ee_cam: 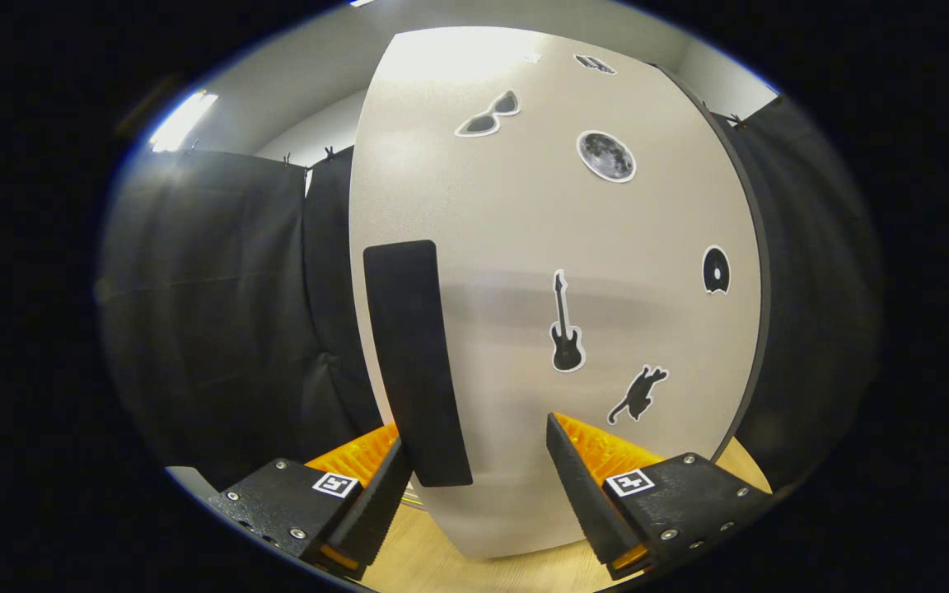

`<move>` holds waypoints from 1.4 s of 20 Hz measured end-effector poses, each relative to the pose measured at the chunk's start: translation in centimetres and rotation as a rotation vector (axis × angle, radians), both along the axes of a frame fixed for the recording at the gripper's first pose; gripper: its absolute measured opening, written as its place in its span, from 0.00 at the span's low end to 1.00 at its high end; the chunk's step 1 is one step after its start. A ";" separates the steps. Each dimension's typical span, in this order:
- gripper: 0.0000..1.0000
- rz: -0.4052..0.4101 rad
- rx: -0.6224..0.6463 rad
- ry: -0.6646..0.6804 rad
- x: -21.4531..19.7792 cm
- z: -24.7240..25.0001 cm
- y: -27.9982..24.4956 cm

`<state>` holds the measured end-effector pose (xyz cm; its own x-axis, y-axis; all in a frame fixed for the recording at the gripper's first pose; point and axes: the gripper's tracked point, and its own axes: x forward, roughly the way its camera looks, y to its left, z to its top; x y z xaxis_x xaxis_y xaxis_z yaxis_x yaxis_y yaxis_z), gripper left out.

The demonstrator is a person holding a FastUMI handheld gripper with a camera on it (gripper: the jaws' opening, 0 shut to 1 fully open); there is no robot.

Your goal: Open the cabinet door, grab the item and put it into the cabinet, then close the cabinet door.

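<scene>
Cabinet door — a pale, matte panel standing upright with its long axis vertical, its flat face turned toward the camera and its far edge trimmed by a thin dark line. The door is rising from the wooden worktop directly ahead of the claw. A black, elongated handle is running vertically along the door's near-left side; its lower end is sitting between the two fingers, closer to the left finger and appearing to touch or nearly touch it, while the right finger is standing well apart from it. The claw is spread wide and is not pressing on anything. Decorating the door face are several stickers — sunglasses, a moon, a guitar, a leaping cat and a disc. Black cloth is hanging behind the door on both sides.
</scene>
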<state>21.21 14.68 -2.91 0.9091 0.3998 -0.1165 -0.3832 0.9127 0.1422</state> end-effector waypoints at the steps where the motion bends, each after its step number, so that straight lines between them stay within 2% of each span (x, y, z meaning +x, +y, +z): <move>1: 0.94 -0.004 0.005 0.002 0.4 0.1 0.4; 6: 0.94 -0.027 0.021 0.011 1.9 0.1 1.9; 12: 0.94 -0.082 -0.042 -0.006 2.2 0.0 2.0; 17: 0.95 -0.116 -0.043 -0.010 2.6 -0.1 2.3; 28: 0.96 -0.144 -0.038 -0.026 3.4 -0.1 2.6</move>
<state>24.64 17.32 -2.98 0.9596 0.2612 -0.1048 -0.2514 0.9629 0.0979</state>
